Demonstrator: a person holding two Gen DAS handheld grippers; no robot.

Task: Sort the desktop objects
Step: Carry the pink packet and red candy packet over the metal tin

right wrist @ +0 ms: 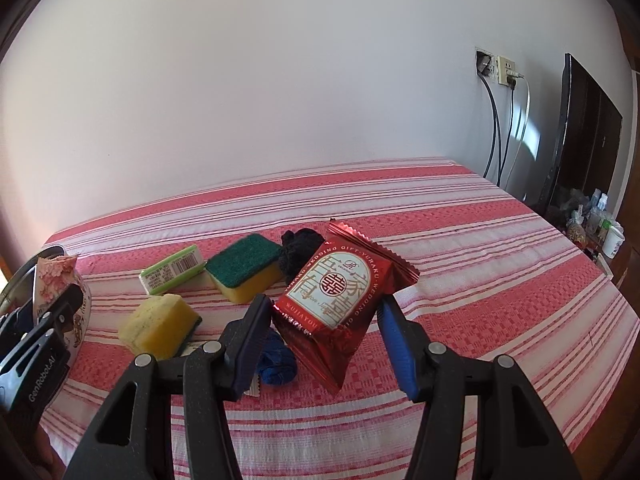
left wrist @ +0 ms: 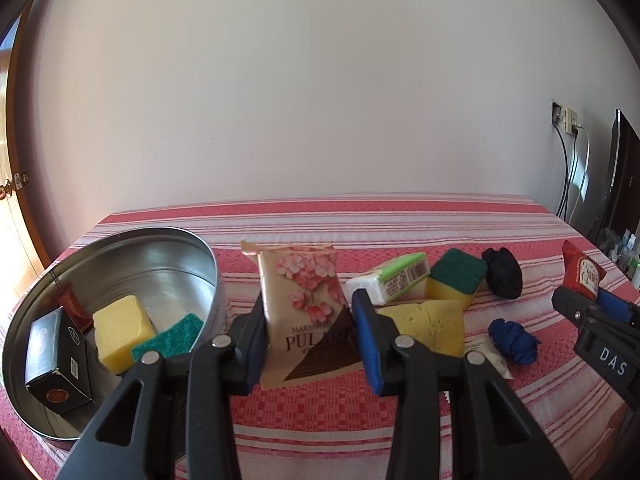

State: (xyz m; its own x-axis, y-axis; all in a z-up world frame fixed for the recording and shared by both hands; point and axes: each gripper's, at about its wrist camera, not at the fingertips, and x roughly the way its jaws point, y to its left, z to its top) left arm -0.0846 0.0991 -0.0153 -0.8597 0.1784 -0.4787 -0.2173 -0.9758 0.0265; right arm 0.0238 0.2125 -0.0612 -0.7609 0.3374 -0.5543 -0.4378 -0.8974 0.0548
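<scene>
Red foil snack packet (right wrist: 344, 304), white label

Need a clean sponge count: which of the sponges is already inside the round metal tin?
The yellow sponge with the green scouring pad lying in the round metal tin, beside the black box. The other two sponges lie on the striped tablecloth.

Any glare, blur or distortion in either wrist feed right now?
Left wrist: sharp, fisheye-bowed edges, bright reflections inside the metal tin. Right wrist: sharp, foil shine on the red packet, a sunlit patch on the wall by the cables.
</scene>
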